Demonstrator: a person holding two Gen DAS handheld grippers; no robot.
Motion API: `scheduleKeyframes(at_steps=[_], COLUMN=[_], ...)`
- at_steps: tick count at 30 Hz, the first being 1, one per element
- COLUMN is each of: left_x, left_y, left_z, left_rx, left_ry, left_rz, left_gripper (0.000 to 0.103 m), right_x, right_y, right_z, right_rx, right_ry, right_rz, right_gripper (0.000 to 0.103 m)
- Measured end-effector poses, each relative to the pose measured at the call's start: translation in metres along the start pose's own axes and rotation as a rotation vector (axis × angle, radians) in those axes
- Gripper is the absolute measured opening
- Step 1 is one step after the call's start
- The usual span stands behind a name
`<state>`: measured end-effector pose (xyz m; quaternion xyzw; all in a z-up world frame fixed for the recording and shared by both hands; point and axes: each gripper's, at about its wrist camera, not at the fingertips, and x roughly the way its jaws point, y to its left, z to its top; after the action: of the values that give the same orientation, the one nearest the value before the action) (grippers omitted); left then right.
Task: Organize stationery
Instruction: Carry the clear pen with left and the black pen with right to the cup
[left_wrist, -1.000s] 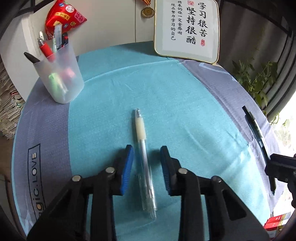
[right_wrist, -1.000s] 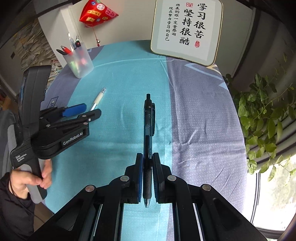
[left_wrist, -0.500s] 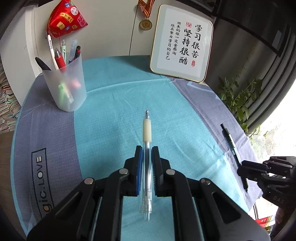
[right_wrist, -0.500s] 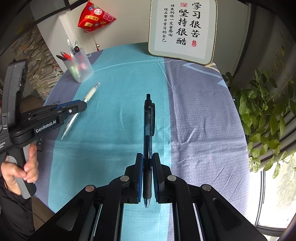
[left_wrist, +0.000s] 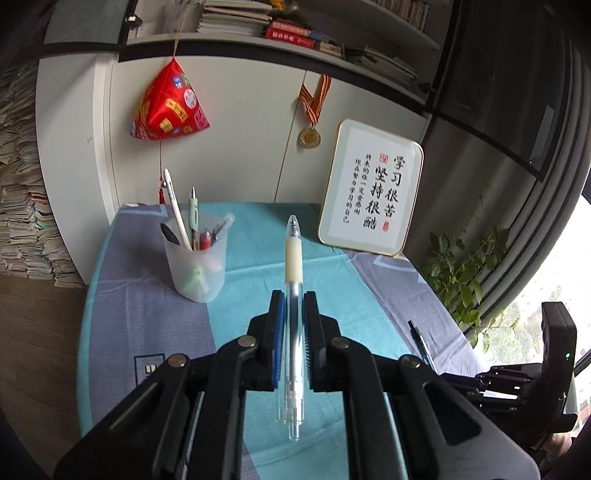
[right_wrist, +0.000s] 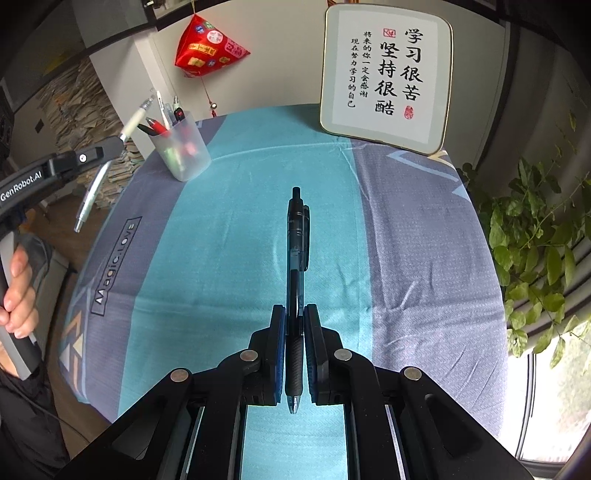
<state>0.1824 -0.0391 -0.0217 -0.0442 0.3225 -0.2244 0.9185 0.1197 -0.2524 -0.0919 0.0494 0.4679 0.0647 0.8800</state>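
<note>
- Left wrist view, surface and room: a round table (left_wrist: 122, 332) under a cloth of teal and grey-blue panels stands against a white wall; a shelf of books (left_wrist: 258, 18) runs above, stacked papers (left_wrist: 22, 221) fill the far left, and a leafy plant (left_wrist: 465, 273) grows at the right by a window.
- Left wrist view, writing: a framed calligraphy board (left_wrist: 371, 192) leans at the far right of the table, with black Chinese characters and red seals; a red pyramid ornament (left_wrist: 168, 107) and a medal (left_wrist: 309, 137) on a striped ribbon hang on the wall.
- Left wrist view, task items: the left gripper (left_wrist: 293, 339) has its blue-padded jaws pressed onto a clear pen (left_wrist: 293, 295) with a cream grip, held off the cloth with its tip pointing far. A frosted pen cup (left_wrist: 195, 266), holding several pens, stands far left on the table. The right gripper (left_wrist: 517, 384) shows at the near right edge.
- Right wrist view, surface and room: the same cloth fills the middle, with the plant at right and paper stacks far left.
- Right wrist view, writing: the cloth reads "Magic.Love"; the left gripper's body reads "GenRobot.AI".
- Right wrist view, task items: the right gripper pinches a black pen (right_wrist: 295, 258) by its ribbed grip, clip end pointing far, tip near. A hand (right_wrist: 16, 295) holds the left gripper at the left edge, off the table's side, near the cup.
</note>
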Motion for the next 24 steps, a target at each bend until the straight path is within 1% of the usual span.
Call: scheduleKeyframes(at_steps=[5,9,11,18,24], left_x=[-0.022,-0.035,-0.038,-0.039,-0.036], left_y=[0.006,0.010,0.011,0.022,0.035], left_z=[0.012,0.015,0.017,0.021,0.024], left_rx=[-0.009,-0.004,-0.001,0.007,-0.029], left_ry=[-0.077,-0.114,-0.130,-0.128,-0.143], left_rz=[0.010,0.016,0.024,0.031,0.023], left_gripper=[0.008,0.008,0.008,0.008,0.008], right_x=[-0.002,-0.010,-0.014,-0.028,-0.035], right_y=[0.003,0.007,0.013,0.045,0.062], right_z=[0.004,0.013,0.020,0.052,0.066], right_rx=[0.009,0.031,0.038,0.015,0.031], right_ry=[-0.022,-0.085,-0.114,-0.215,-0.291], right_rz=[0.015,0.026,0.050,0.101,0.132], right_gripper=[0.011,0.011,0.011,0.011,0.011])
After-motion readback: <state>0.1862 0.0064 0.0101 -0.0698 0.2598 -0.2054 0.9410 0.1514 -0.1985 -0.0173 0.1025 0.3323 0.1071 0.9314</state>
